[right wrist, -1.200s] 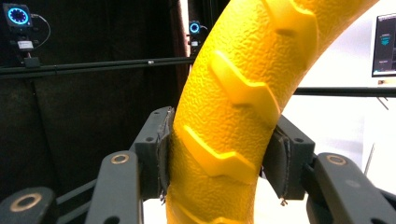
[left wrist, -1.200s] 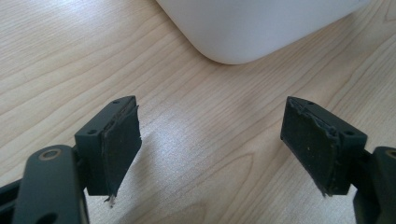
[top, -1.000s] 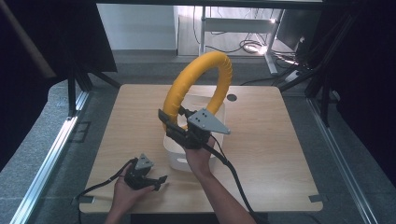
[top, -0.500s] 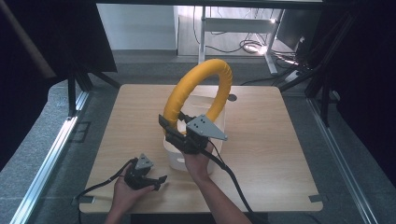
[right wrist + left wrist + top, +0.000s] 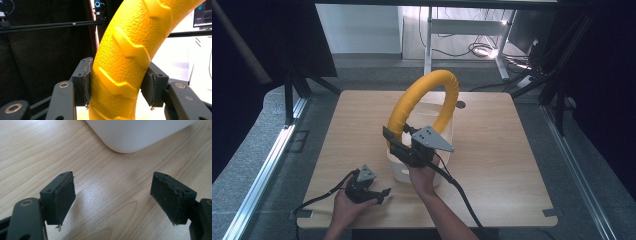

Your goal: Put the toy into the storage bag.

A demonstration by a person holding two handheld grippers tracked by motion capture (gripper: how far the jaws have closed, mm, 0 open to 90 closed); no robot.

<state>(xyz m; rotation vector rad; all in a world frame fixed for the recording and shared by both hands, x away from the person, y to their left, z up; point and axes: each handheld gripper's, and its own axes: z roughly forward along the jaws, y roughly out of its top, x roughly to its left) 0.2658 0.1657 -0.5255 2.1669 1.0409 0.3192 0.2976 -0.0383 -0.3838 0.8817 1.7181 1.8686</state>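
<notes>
Gripping the yellow hose (image 5: 424, 95) near its lower end, the right tool (image 5: 398, 145) clamps both pads on the ribbed tube, which arches up over the white bin (image 5: 417, 167) at mid-surface (image 5: 512, 165). The left tool (image 5: 379, 192) rests spread open with nothing between its pads, near the front edge, just beside the bin. Wide bare wood lies to the right. The hose's far end is hidden behind the bin.

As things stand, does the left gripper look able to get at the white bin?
Probably yes: the left gripper rests open on the table, the white bin lies just ahead of its jaws, and bare wood lies between them.
</notes>
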